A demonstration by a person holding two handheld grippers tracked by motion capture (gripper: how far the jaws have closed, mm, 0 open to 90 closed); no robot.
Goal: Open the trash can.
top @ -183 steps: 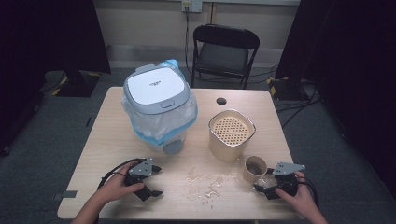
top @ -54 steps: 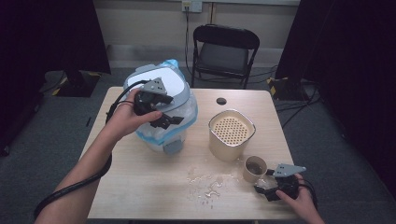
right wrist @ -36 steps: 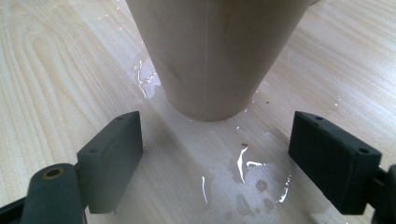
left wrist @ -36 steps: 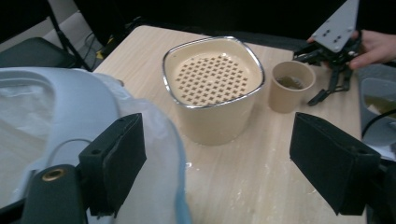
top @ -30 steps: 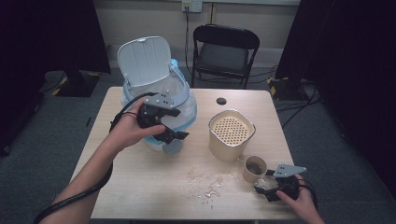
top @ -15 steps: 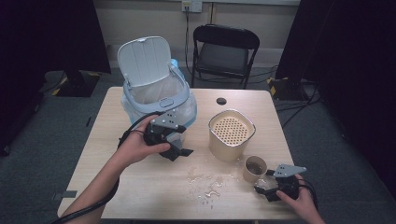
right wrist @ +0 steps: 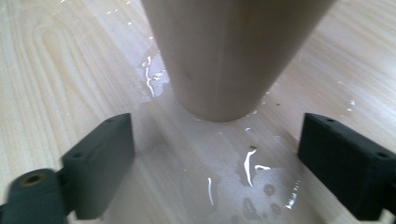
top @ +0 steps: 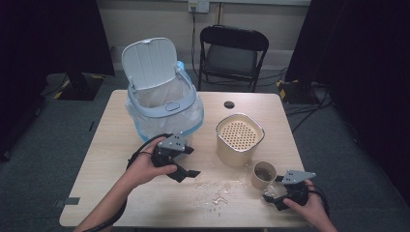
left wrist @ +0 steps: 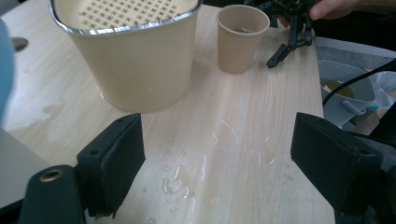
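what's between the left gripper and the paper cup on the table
A wet patch of spilled liquid on bare wood; the high view shows it between the left gripper and the paper cup.

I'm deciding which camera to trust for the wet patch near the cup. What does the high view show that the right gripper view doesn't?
High view alone: the bin with its lid up, the perforated beige container, the left gripper open above the table, and the chair.

Right gripper view alone: the cup's tapered base close up, with puddles right at its foot.

Both: the paper cup, the spilled liquid and the right gripper, open, just short of the cup.
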